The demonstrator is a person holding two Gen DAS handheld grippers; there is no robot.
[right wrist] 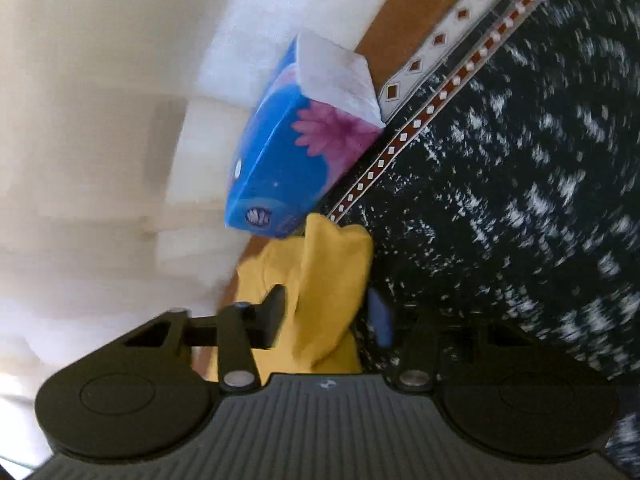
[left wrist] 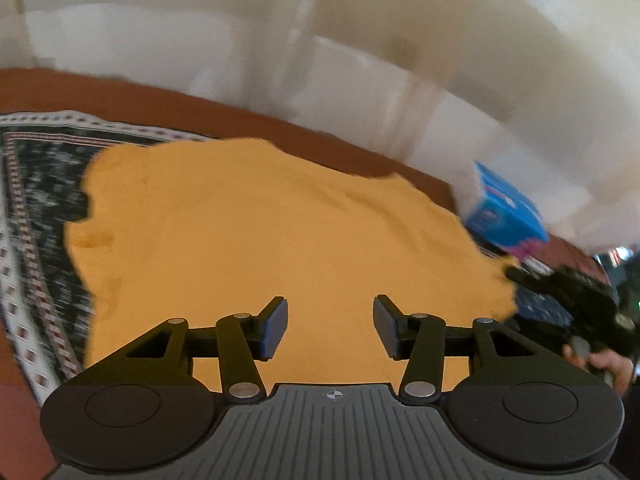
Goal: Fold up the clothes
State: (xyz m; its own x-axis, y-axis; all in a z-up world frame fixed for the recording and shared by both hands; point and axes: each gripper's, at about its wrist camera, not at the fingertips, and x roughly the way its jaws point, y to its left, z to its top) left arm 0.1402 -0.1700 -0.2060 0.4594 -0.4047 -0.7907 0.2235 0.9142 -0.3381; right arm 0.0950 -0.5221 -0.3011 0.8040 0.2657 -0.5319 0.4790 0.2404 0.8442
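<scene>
The left gripper (left wrist: 330,328) has its two fingers spread wide apart, and nothing is between them. It hangs over the orange shirt (left wrist: 256,232), which lies spread out on a dark patterned rug (left wrist: 36,184). The shirt looks soft, with a few gentle wrinkles and wavy edges. The rug is dark with little white flecks, and its border has small red and white diamonds. The rug lies on a brown surface (left wrist: 132,92). The right gripper (right wrist: 328,314) has a bunched fold of the orange shirt between its fingers. The left black finger (right wrist: 274,316) sits close against the cloth, and the other pad (right wrist: 380,318) looks blue and blurry, so I cannot tell if the cloth is really pinched tight or only sitting loose between them. In the left wrist view, the right gripper shows as a dark shape at the far corner of the shirt, with a hand (left wrist: 600,364) under it. Just beside that corner stands a blue tissue box (right wrist: 288,152) with a pink flower on it and white tissue at its top. The box is made of smooth card. Behind everything is a pale blurry wall (left wrist: 360,40).
</scene>
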